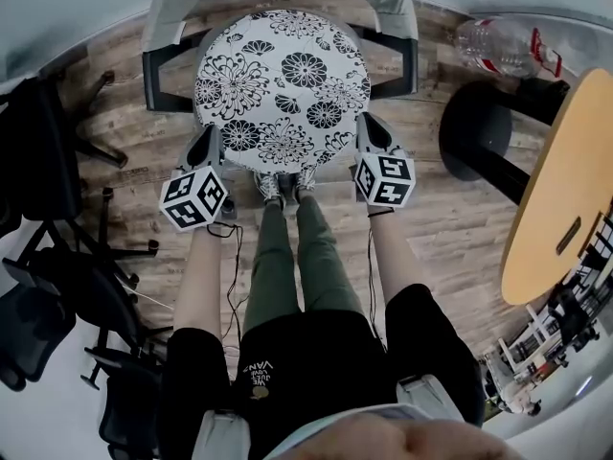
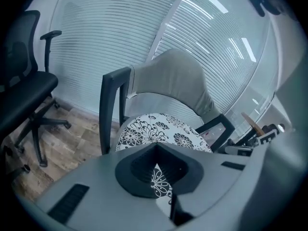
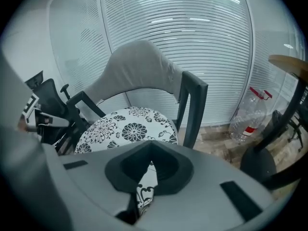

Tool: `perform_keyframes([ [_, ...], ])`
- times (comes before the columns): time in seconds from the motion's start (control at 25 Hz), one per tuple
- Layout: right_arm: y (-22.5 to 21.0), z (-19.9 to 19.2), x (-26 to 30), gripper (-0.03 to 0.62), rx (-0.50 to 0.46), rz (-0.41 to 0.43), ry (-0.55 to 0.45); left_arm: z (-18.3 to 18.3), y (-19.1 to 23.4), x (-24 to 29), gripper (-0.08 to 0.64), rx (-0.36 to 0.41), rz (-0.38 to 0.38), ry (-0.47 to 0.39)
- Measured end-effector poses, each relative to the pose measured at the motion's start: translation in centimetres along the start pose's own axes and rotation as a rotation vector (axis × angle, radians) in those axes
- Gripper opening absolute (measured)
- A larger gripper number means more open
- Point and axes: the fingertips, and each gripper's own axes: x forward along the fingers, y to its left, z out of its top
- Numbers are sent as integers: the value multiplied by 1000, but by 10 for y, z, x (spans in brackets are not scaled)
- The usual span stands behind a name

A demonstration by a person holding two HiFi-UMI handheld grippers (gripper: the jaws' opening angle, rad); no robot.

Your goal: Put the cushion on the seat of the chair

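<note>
Head view: the round white cushion with black flower print (image 1: 283, 84) lies over the seat of the dark-framed chair with a grey padded back (image 1: 412, 60), between the two armrests. It hides the seat. Whether its underside rests fully on the seat cannot be told.

Left gripper (image 1: 206, 147): at the cushion's near-left edge. In the left gripper view the left gripper (image 2: 159, 177) has its dark ribbed fingers (image 2: 139, 170) clenched on a fold of the printed fabric. The rest of the cushion (image 2: 159, 129) spreads beyond them toward the chair (image 2: 109, 109).

Right gripper (image 1: 372, 134): at the near-right edge. In the right gripper view the right gripper (image 3: 144, 179) has its fingers (image 3: 166, 170) clenched on the cushion's rim, with a strip of printed fabric pinched between them. The cushion (image 3: 122, 129) lies ahead, in front of the chair back (image 3: 137, 71).

Both grippers point down and forward, and the marker cubes face the camera. The person stands close to the chair front, with green trousers (image 1: 292, 257) between the arms.

Surroundings:
- Wood-plank floor (image 1: 450, 238).
- Black wheeled office chairs (image 1: 38, 171) at the left.
- Clear plastic bottle with a red label (image 1: 508, 46) on the floor to the right of the chair.
- Round wooden worktop (image 1: 560, 190) on a black pedestal at the far right.
- Horizontal blinds (image 2: 96, 47) behind the chair.
</note>
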Motion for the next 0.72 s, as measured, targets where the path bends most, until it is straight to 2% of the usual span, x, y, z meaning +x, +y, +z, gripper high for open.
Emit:
perform_keyframes([
  [0.44, 12, 19, -31, 17, -15, 7, -22, 21, -28, -28, 11, 26, -31, -29],
  [0.72, 20, 36, -46, 17, -24, 20, -46, 29, -38, -43, 11, 13, -38, -45],
])
